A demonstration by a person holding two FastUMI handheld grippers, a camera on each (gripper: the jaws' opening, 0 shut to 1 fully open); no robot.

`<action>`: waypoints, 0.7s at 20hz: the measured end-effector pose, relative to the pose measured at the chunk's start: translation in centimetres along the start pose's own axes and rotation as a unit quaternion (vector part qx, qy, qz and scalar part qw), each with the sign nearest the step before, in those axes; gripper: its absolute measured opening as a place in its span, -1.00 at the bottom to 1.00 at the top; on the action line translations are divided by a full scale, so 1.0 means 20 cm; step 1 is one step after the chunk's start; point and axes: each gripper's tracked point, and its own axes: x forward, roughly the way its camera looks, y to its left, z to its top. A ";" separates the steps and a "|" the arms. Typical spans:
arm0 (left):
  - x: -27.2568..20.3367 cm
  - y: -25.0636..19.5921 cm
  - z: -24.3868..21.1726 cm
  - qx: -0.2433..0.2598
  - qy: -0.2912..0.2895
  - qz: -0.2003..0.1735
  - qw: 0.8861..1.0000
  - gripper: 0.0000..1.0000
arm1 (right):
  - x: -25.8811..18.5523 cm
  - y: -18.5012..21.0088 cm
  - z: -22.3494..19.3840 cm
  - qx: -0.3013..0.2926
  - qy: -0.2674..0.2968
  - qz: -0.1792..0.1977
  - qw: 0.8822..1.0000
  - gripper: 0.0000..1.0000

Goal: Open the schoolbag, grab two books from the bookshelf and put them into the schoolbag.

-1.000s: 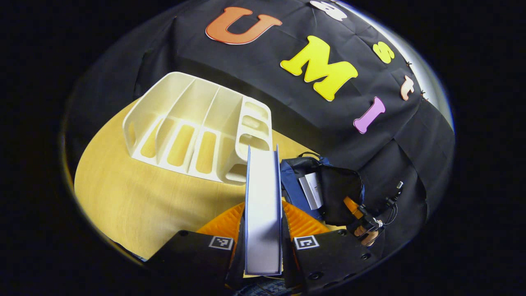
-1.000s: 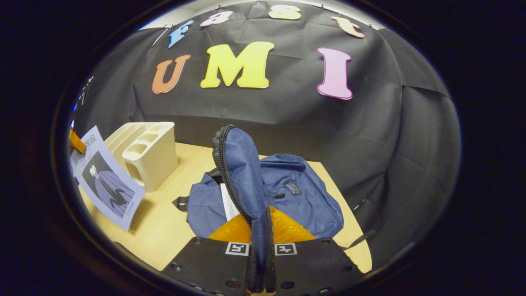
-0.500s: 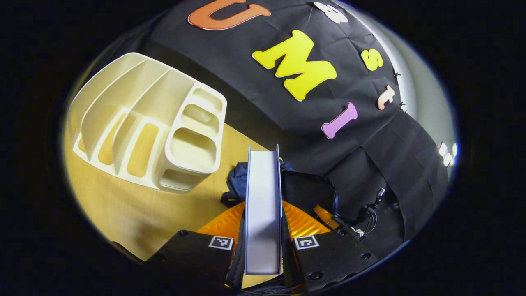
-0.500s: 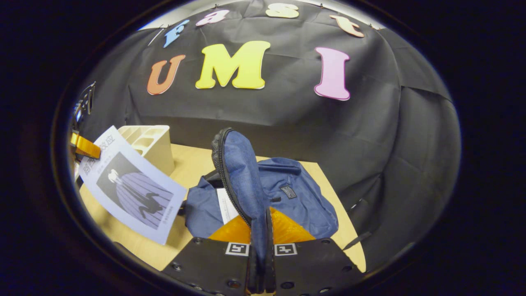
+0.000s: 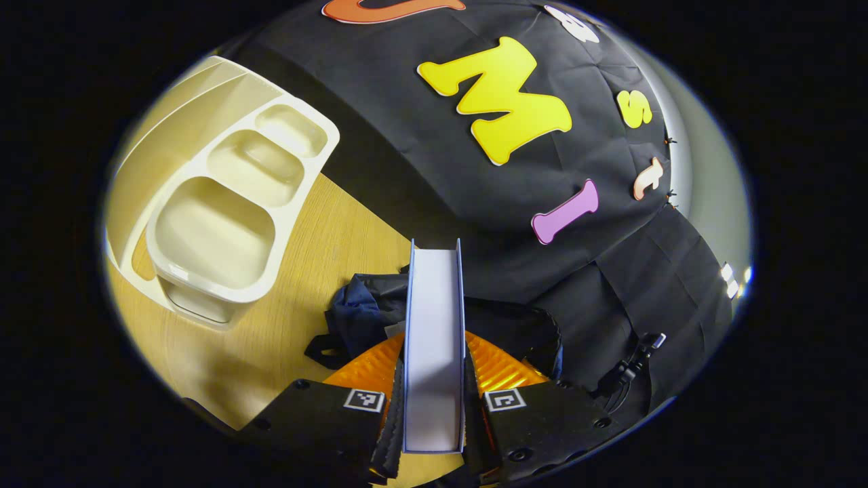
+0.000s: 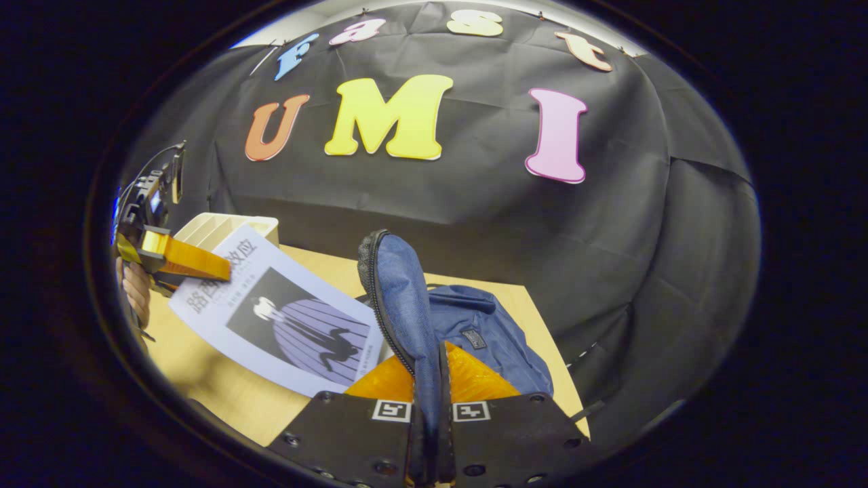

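The left claw (image 5: 434, 400) clamps a book (image 5: 434, 339) edge-on, just above the open blue schoolbag (image 6: 488, 332) on the bench (image 5: 305, 271). The right claw (image 6: 430, 407) pinches the schoolbag's zippered flap (image 6: 400, 305) upright. The cream bookshelf (image 5: 224, 203) stands beyond the schoolbag.

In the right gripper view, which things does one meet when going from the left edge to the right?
Left gripper with the hand holding it → book → lifted schoolbag flap pinched in the right gripper → schoolbag body.
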 end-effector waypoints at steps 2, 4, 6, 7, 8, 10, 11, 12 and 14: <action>0.06 0.01 -0.03 -0.029 0.006 -0.002 1.000 -0.21 | 0.00 0.01 0.01 0.005 -0.004 0.007 1.000 -0.85; 0.12 0.11 -0.10 -0.024 0.006 0.039 0.999 -0.22 | 0.01 0.02 0.01 0.011 -0.006 0.012 1.000 -0.84; 0.14 0.12 -0.15 -0.040 0.001 0.042 0.998 -0.20 | 0.01 0.02 0.00 0.017 -0.008 0.017 1.000 -0.85; 0.16 0.12 -0.16 -0.041 -0.010 0.045 0.998 -0.20 | 0.02 0.03 0.01 0.019 -0.008 0.020 1.000 -0.84; 0.17 0.13 -0.17 -0.028 -0.030 0.054 0.998 -0.20 | 0.02 0.03 0.01 0.021 -0.011 0.021 1.000 -0.84; 0.19 0.15 -0.17 0.010 -0.067 0.079 0.995 -0.20 | 0.01 0.02 0.01 0.021 -0.016 0.020 0.999 -0.84; 0.20 0.15 -0.17 0.024 -0.081 0.089 0.992 -0.19 | 0.00 0.02 0.02 0.021 -0.020 0.020 0.999 -0.85; 0.21 0.14 -0.16 0.038 -0.095 0.099 0.990 -0.19 | 0.00 0.02 0.03 0.019 -0.023 0.021 0.999 -0.85; 0.25 0.14 -0.18 0.064 -0.118 0.118 0.984 -0.19 | -0.02 0.03 0.05 0.017 -0.030 0.023 0.999 -0.85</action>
